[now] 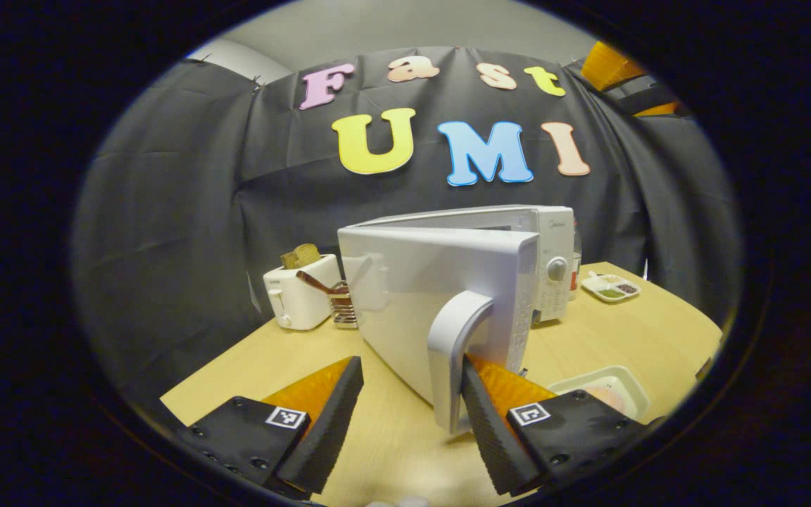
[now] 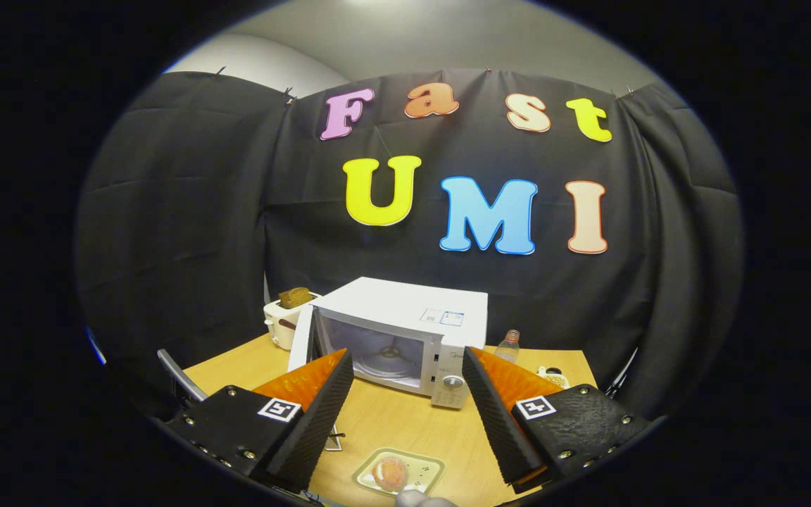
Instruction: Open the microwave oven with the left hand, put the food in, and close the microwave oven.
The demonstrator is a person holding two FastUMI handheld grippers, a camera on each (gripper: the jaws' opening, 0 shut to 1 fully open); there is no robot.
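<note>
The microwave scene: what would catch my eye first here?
The white microwave stands mid-table with its door swung open. The left tongs sit spread at the door's handle, one finger tucked behind it. Below the open right tongs, a round piece of food waits on a small tray.

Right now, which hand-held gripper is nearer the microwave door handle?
Left. The left hand-held gripper has one finger tucked behind the door handle, with the door swung open. The right hand-held gripper hangs open above the plate of food, apart from the microwave.
</note>
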